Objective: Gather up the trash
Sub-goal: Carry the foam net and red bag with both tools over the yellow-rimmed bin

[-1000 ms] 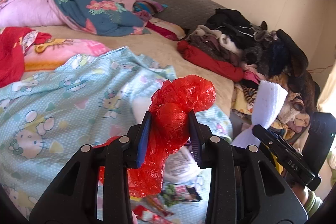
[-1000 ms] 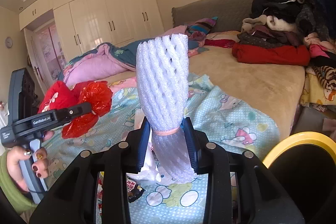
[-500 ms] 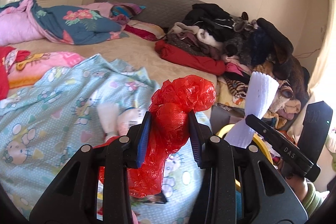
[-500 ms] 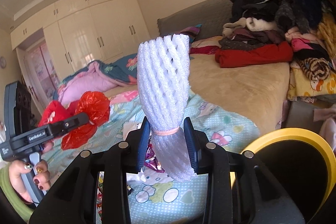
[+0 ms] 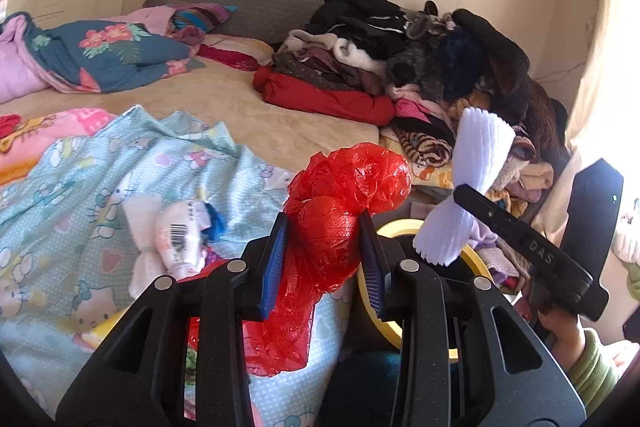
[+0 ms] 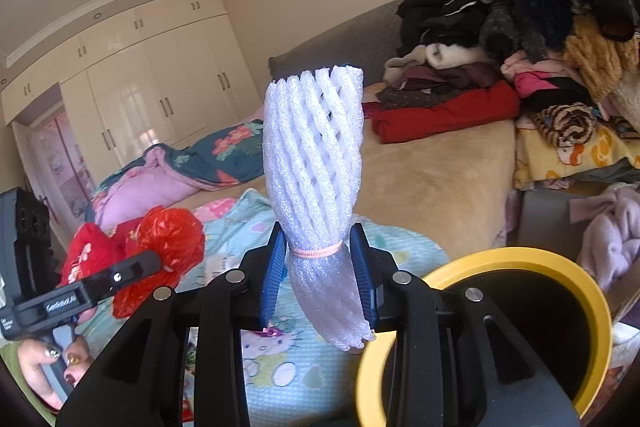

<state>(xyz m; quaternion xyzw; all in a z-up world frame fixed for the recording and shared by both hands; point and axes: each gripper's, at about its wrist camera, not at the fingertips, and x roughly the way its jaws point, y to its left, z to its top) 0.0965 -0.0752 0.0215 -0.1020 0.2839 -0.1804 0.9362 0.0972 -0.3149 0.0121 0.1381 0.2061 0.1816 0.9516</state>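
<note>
**Trash: two pieces gripped, one bin**

The left tool, jaws narrowly apart, clamps one crumpled red plastic bag. The right tool likewise pinches one white foam net, banded pink. One yellow-rimmed bin stands just beside the bed.

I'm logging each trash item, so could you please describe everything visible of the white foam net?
The white foam net is a soft mesh sleeve of twisted foam strands, cinched by a pink elastic band. It stands roughly upright, pinched at that waist in the right claw, flaring open above and hanging crumpled below, beside the yellow-rimmed bin.
</note>
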